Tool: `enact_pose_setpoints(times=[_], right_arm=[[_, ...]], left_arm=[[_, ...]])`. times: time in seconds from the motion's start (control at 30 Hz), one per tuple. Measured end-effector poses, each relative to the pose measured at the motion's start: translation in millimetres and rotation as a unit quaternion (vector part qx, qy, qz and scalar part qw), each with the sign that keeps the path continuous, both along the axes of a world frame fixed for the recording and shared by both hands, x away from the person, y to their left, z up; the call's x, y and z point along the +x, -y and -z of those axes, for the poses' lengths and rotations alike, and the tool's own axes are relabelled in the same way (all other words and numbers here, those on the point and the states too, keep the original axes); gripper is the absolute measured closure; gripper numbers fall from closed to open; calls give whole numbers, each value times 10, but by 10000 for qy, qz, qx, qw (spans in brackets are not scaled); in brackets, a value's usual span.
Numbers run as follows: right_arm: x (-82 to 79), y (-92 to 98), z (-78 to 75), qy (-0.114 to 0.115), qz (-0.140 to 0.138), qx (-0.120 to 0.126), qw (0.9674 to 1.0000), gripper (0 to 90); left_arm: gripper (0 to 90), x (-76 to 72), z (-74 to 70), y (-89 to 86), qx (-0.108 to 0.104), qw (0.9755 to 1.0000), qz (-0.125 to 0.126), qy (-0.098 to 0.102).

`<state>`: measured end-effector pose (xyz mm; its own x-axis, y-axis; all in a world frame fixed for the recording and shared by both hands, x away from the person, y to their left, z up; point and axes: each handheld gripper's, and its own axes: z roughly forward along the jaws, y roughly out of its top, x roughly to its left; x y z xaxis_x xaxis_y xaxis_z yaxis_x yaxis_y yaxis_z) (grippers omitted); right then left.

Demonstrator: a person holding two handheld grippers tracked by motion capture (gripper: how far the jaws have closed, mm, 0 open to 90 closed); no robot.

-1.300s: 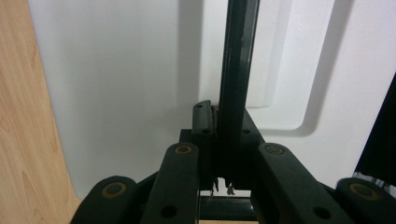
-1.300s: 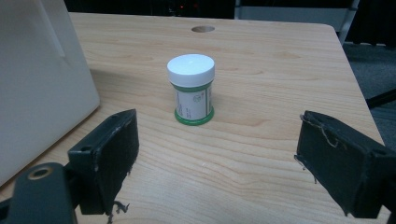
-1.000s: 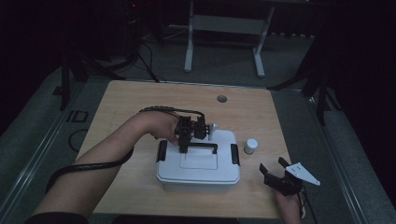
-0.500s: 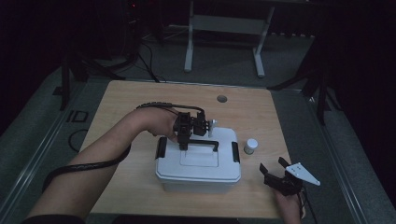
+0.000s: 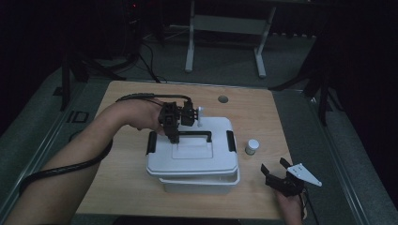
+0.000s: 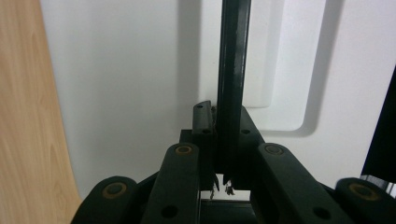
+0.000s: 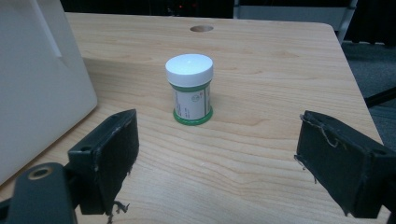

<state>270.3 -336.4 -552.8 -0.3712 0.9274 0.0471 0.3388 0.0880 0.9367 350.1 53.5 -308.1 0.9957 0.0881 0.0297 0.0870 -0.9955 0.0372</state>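
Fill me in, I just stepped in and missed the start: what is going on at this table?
A person is working with a handheld gripper in each hand. The left gripper has its jaws shut on the black handle of the white box lid, which sits slightly raised and askew over the white box. The right gripper waits near the table's edge with its jaws open, pointed at a small white-capped jar standing upright beside the box, not touching it.
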Motion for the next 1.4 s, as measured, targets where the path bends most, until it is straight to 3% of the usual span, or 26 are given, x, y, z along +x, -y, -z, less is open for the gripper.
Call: enact_pose_setpoints(times=[0.1, 0.23, 0.5, 0.7, 0.73, 0.8, 0.93, 1.1, 1.27, 1.3, 1.33, 1.4], right_arm=[[1, 0, 0, -7, -10, 1, 10000, 126], [0, 0, 0, -12, -7, -5, 10000, 126], [1, -6, 0, -10, 18, -24, 10000, 126], [2, -11, -1, -26, 36, -44, 10000, 126], [2, -11, -1, -26, 36, -44, 10000, 126], [2, -12, -1, -47, 32, -42, 10000, 127], [3, -21, 0, -42, 35, -84, 10000, 127], [4, -25, -1, -48, 49, -100, 9999, 127], [6, -26, -1, -56, 72, -108, 9999, 127], [6, -26, -1, -56, 72, -108, 9999, 127], [6, -27, -1, -64, 80, -111, 9999, 126], [6, -29, -1, -62, 76, -126, 9999, 127]], left_arm=[[833, 1, 4, -198, 77, 9997, -204, 51], [833, -5, 28, -326, 118, 9994, -326, 40], [833, -69, 8, -736, 3, 9979, -647, 96], [833, -128, 58, -1144, -39, 9949, -1007, 66], [833, -128, 58, -1144, -39, 9949, -1007, 66], [833, -144, 71, -1344, -83, 9924, -1227, 58], [833, -170, 100, -1533, -65, 9895, -1439, 71], [833, -230, 180, -1918, -140, 9818, -1894, 15], [833, -242, 266, -2154, -72, 9752, -2213, 11], [833, -242, 266, -2154, -72, 9752, -2213, 11], [832, -242, 312, -2227, -57, 9731, -2304, 14], [832, -246, 372, -2281, -57, 9720, -2350, -25]])
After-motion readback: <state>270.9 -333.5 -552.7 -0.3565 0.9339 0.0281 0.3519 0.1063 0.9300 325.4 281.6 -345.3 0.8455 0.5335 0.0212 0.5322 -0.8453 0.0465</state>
